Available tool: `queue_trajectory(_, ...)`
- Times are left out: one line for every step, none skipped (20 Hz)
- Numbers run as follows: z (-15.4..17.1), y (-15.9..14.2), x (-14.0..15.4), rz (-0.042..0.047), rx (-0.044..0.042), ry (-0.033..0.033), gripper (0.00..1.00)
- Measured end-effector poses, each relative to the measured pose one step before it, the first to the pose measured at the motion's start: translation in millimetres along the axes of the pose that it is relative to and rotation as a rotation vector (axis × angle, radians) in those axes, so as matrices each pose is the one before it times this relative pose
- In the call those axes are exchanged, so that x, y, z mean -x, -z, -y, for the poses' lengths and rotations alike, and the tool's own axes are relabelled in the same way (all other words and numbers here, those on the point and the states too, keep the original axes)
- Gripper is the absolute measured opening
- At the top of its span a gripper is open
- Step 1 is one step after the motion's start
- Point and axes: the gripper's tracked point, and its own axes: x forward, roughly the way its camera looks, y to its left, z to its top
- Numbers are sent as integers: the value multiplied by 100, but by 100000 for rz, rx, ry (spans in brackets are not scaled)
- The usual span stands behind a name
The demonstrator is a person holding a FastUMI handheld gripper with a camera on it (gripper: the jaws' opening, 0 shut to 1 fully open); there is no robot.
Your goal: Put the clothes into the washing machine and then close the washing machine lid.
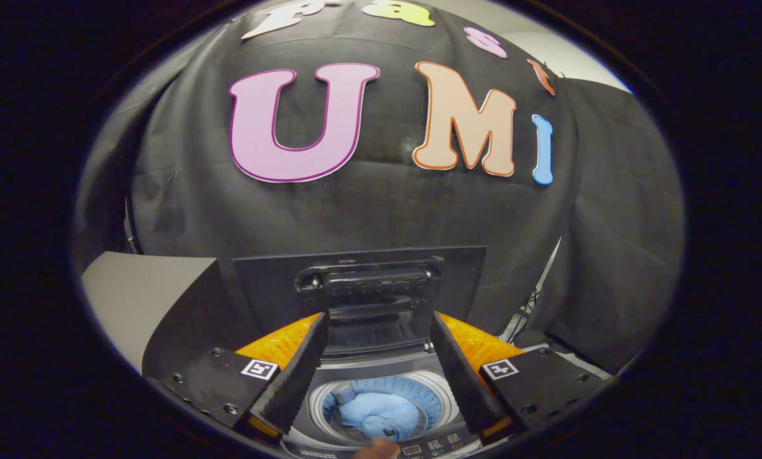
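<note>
A top-loading washing machine (381, 366) stands below and ahead of my fingers. Its dark lid (361, 280) stands raised upright against the booth wall, handle side up. Light blue clothes (374, 411) lie inside the round drum (432, 395), seen down between my two fingers. My gripper (379, 325) is open, fingers spread wide above the drum with nothing between them. The fingertips point toward the lower part of the upright lid.
The control panel (441, 443) runs along the machine's near edge, and a fingertip of a person (375, 449) rests beside it. A grey surface (138, 293) lies to the left of the machine. Cables (530, 306) hang at the right.
</note>
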Motion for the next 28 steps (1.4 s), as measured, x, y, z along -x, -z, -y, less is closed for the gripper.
queue_trajectory(-15,24,-15,113,-75,-333,100)
queue_trajectory(-81,-5,22,326,-867,-578,100)
queue_trajectory(-204,-430,103,1469,-873,-1100,100)
queue_trajectory(-394,-545,74,1831,-177,-1250,100)
queue_trajectory(-333,-620,4,1869,347,-1585,100)
queue_trajectory(-163,-406,107,997,1022,-673,100)
queue_trajectory(69,-340,71,386,1046,105,100)
queue_trajectory(-195,-279,-66,316,604,-216,100)
queue_trajectory(-205,-202,-200,170,41,-295,100)
queue_trajectory(-279,-240,-332,488,-150,-757,100)
queue_trajectory(-60,-281,-307,185,-280,-226,100)
queue_trajectory(-79,-72,-386,-205,30,-184,100)
queue_trajectory(167,-155,-452,67,659,810,100)
queue_trajectory(-75,-331,-558,324,839,-400,100)
queue_trajectory(-457,-311,-765,91,687,-1970,100)
queue_trajectory(-205,-292,-625,954,673,-1216,100)
queue_trajectory(-89,-811,-825,2867,1219,-612,100)
queue_trajectory(-234,-930,-981,3065,384,-1206,100)
queue_trajectory(-683,-1000,-1186,3772,-576,-3749,100)
queue_trajectory(-716,-838,-1104,3956,-745,-3618,100)
queue_trajectory(361,-847,-1145,2372,584,-17,99)
queue_trajectory(462,-889,-961,2757,257,-122,99)
queue_trajectory(45,-592,-971,2903,-1182,-573,98)
queue_trajectory(-182,-297,-1089,2112,-1351,-2445,98)
queue_trajectory(-249,236,-1159,-604,-1250,-2924,98)
queue_trajectory(0,653,-561,-1290,-599,-1787,98)
queue_trajectory(621,872,-797,-2131,-329,550,98)
queue_trajectory(296,756,-834,-2472,-1540,-356,98)
